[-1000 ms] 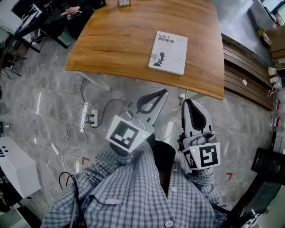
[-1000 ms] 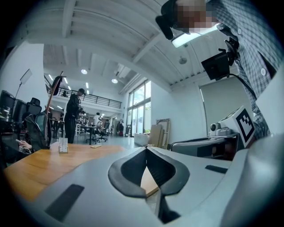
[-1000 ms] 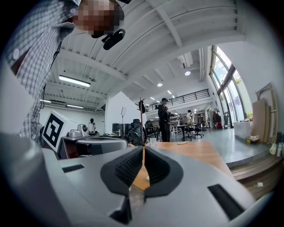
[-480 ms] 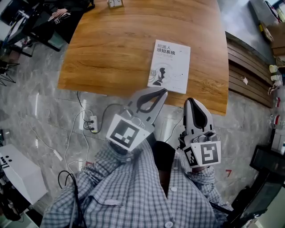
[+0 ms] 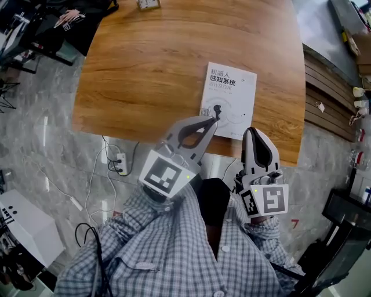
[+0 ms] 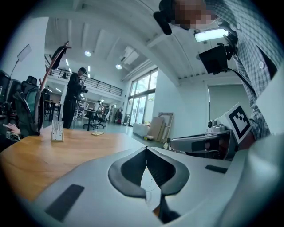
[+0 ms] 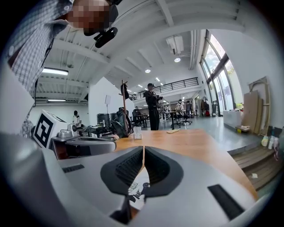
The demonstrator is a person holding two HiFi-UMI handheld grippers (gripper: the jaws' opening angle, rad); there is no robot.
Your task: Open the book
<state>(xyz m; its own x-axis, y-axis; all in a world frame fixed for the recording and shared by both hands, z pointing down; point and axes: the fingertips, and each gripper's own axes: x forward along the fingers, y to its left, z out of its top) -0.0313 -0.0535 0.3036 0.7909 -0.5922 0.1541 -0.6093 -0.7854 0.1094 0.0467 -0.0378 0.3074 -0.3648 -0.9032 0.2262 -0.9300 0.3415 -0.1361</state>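
- The book (image 5: 231,100) lies flat and shut on the wooden table (image 5: 139,64), cover up, towards the table's near right edge. No page or cover is lifted, so the opening has not begun.
- The left gripper (image 5: 214,118) has its jaws pressed together with nothing between them. In the head view its tip overlaps the book's near left corner, but it may be hovering above it rather than touching.
- The right gripper (image 5: 253,131) also has its jaws closed and empty. It sits at the table's near edge, just beside the book's near right corner and clear of the cover.
- In the right gripper view, part of the printed cover shows through the gap behind the closed jaws, so the book lies just ahead of and below them.
- Judged from this, only the approach is done. Still left are catching an edge of the cover, lifting it and laying it over.
- A small card stand (image 5: 148,4) sits at the table's far edge, well apart from the book.
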